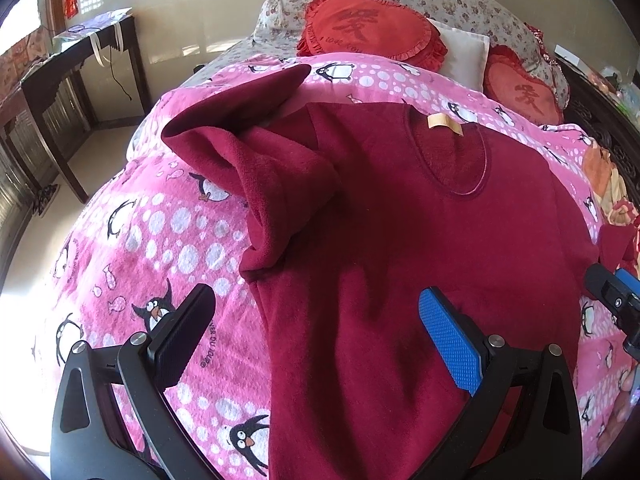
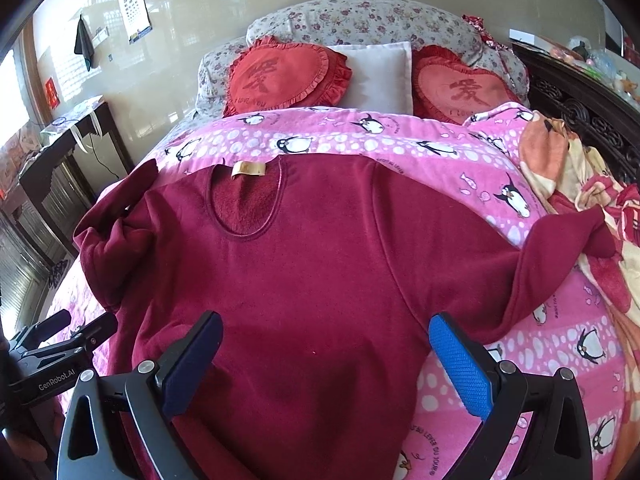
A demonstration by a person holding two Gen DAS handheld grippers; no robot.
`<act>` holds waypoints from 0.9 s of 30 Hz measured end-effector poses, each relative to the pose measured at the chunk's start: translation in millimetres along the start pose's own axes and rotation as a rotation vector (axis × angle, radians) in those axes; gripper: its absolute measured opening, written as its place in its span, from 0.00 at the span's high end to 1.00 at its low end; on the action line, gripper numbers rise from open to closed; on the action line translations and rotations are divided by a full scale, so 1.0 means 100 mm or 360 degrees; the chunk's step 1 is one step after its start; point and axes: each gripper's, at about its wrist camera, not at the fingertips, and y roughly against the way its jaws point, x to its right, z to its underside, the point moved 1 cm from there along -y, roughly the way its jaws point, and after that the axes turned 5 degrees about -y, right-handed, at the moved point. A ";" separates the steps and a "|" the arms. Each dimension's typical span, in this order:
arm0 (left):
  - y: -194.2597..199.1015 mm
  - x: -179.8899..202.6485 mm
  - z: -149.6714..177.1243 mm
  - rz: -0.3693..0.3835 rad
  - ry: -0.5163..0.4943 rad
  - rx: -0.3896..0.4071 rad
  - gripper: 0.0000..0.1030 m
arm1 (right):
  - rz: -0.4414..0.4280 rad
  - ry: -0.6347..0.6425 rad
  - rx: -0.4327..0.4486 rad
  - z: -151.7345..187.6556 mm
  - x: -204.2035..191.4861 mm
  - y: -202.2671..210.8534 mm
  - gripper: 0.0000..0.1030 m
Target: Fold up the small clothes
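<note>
a pink penguin-print fleece blanket covers the bed. on it, face up, lies a dark red fleece long-sleeved top, one sleeve bunched at its side. left claw and right claw hover over its hem, both released and empty.

Maroon fleece sweater flat, front up, neckline far; left sleeve bunched.
</note>
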 end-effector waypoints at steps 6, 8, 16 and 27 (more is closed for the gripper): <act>-0.08 -0.08 -0.04 -0.0010 0.0021 -0.0019 0.01 | 0.0000 0.0059 -0.0033 0.01 -0.15 -0.13 0.00; -0.10 -0.12 -0.06 -0.0013 0.0029 -0.0017 0.01 | -0.0010 0.0061 -0.0045 0.01 -0.17 -0.16 0.00; -0.17 -0.45 -0.28 -0.0045 0.0120 0.0005 0.01 | -0.0033 0.0095 -0.0101 0.05 -0.26 -0.31 0.00; -0.62 -1.17 -1.14 -0.0173 0.0250 0.0070 0.01 | -0.0075 0.0119 -0.0165 0.05 -0.38 -0.56 0.00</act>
